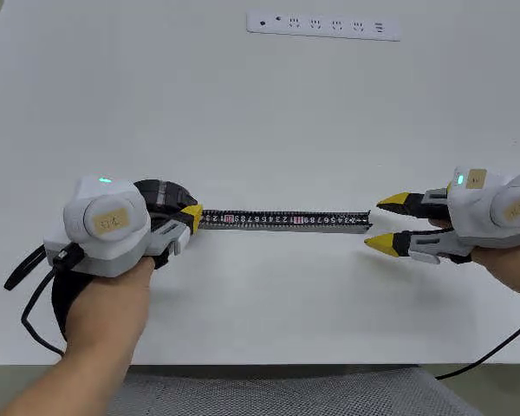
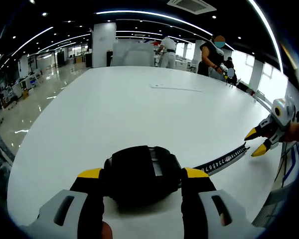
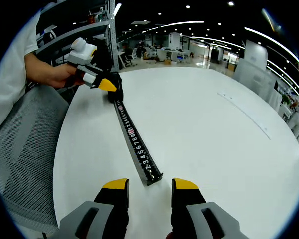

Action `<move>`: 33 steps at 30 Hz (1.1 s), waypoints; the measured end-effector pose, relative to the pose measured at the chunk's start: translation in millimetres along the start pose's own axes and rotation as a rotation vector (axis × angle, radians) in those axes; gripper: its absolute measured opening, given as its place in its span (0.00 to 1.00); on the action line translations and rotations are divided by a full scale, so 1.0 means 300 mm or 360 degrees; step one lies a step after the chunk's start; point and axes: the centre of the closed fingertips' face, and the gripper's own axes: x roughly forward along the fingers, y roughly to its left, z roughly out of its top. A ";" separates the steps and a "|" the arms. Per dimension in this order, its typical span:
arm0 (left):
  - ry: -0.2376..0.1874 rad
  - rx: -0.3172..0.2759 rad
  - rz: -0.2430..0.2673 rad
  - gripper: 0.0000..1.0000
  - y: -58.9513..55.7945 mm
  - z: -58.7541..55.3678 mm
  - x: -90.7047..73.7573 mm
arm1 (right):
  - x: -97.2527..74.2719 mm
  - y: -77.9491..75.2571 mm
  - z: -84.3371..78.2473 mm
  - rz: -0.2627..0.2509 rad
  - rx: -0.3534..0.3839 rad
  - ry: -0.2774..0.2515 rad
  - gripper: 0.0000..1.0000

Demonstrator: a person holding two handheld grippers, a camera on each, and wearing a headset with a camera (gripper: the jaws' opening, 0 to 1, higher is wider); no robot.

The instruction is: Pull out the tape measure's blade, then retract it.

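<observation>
The left claw (image 2: 142,174) is clenched on the black case of the tape measure (image 1: 163,196), at the near left part of the white desk (image 1: 243,113). The blade (image 1: 282,219) is drawn out to the right and lies flat on the desk. The right claw (image 1: 387,222) is released, with its yellow tips spread just beside the blade's free end and not gripping it. A power strip (image 1: 322,24) lies far back.

Bright, even light from ceiling strips (image 2: 139,12) above the white table (image 1: 269,130); shadows on it are soft and faint. Beyond the table, polished floor (image 2: 37,112) glares. Gripper views bend at their edges.
</observation>
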 end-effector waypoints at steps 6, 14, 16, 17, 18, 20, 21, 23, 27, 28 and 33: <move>0.0000 0.0007 -0.0002 0.58 0.000 -0.001 0.001 | 0.024 -0.006 -0.002 0.0041 -0.0067 0.0031 0.27; 0.0000 0.0009 -0.0003 0.58 0.001 -0.001 0.001 | 0.044 -0.009 0.008 0.0092 -0.0130 0.0042 0.21; -0.0002 0.0009 -0.0002 0.58 0.001 -0.001 0.001 | 0.049 -0.009 0.010 0.0100 -0.0147 0.0045 0.20; -0.0002 0.0008 -0.0002 0.58 0.001 -0.001 0.001 | 0.050 -0.009 0.010 0.0103 -0.0154 0.0049 0.20; -0.0003 0.0006 -0.0001 0.58 0.001 -0.001 0.001 | 0.052 -0.009 0.012 0.0108 -0.0175 0.0049 0.19; -0.0001 0.0003 -0.0002 0.58 0.001 -0.001 0.002 | 0.054 -0.008 0.012 0.0114 -0.0184 0.0049 0.17; -0.0001 0.0000 -0.0001 0.58 0.001 -0.001 0.002 | 0.056 -0.006 0.010 0.0121 -0.0190 0.0050 0.16; -0.0004 -0.0006 0.0001 0.58 0.001 -0.001 0.003 | 0.058 -0.008 0.008 0.0121 -0.0200 0.0055 0.16; -0.0005 -0.0016 -0.0002 0.59 0.001 -0.001 0.003 | 0.063 -0.009 0.011 0.0128 -0.0210 0.0047 0.13; -0.0004 -0.0016 -0.0003 0.59 0.001 -0.001 0.003 | 0.064 -0.008 0.011 0.0132 -0.0206 0.0046 0.13; -0.0005 -0.0042 -0.0010 0.59 0.002 0.000 0.003 | 0.063 -0.008 0.010 0.0145 -0.0228 0.0041 0.13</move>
